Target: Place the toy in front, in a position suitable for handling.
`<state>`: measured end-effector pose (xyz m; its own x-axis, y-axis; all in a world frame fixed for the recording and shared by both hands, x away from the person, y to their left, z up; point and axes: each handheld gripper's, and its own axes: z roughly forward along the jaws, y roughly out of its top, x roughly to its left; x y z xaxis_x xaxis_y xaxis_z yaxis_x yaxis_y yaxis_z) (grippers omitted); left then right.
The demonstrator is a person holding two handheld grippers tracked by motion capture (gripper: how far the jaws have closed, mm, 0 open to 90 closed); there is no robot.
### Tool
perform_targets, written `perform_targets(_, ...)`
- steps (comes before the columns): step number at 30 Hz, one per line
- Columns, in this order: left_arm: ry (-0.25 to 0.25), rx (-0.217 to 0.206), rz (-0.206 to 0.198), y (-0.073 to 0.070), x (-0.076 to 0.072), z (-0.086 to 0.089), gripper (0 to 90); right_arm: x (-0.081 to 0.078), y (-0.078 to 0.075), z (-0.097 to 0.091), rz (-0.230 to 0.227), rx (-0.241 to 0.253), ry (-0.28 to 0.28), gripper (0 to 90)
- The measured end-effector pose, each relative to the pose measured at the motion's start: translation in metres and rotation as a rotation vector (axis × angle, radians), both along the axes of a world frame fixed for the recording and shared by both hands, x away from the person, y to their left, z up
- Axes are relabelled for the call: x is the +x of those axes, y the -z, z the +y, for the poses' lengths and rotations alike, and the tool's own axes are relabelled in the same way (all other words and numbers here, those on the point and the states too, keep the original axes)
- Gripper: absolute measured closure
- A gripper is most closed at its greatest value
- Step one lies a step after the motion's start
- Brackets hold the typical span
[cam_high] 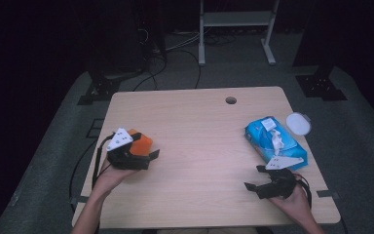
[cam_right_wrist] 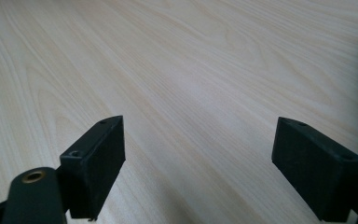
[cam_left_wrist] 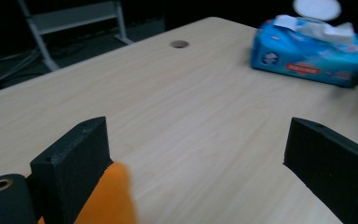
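Observation:
A blue tissue pack (cam_high: pixel 275 141) lies on the right part of the wooden table (cam_high: pixel 199 126), with a white tissue sticking out of its top. My right gripper (cam_high: pixel 254 178) rests just in front of the pack and points left, jaws open over bare wood (cam_right_wrist: pixel 198 140). My left gripper (cam_high: pixel 151 148) sits at the table's left and points right, with its jaws wide apart (cam_left_wrist: pixel 198 140). An orange block (cam_high: pixel 141 143) lies right beside it, a blurred orange shape (cam_left_wrist: pixel 107 200) against the inner side of one jaw. The other jaw is far from it.
A round white lid (cam_high: pixel 298 123) lies at the table's right edge behind the tissue pack (cam_left_wrist: pixel 307 56). A cable hole (cam_high: pixel 231 100) sits near the far edge. Beyond the table are a white metal frame (cam_high: pixel 236 29) and dark stands with cables on the floor.

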<state>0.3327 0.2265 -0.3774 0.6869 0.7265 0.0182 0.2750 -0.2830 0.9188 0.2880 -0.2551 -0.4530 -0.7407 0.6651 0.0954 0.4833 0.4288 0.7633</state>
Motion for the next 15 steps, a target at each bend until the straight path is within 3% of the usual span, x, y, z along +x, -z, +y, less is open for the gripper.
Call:
perform_targets(3,-0.024,0.0,-0.006,-0.001,0.003,0.011,6.5,0.001,0.0,0.0,0.005,0.001,0.001,16.2)
perform_targets(4,-0.056,-0.003,-0.005,-0.001,0.007,0.025,6.5,0.001,0.0,0.0,0.005,0.001,-0.002,16.2)
perform_targets(9,-0.124,-0.027,0.011,0.006,0.017,0.051,6.5,0.0,0.001,0.001,0.006,-0.007,-0.006,16.2)
perform_targets(15,-0.159,-0.027,0.036,0.02,0.024,0.067,6.9,-0.001,0.001,0.004,0.006,-0.017,-0.014,16.2)
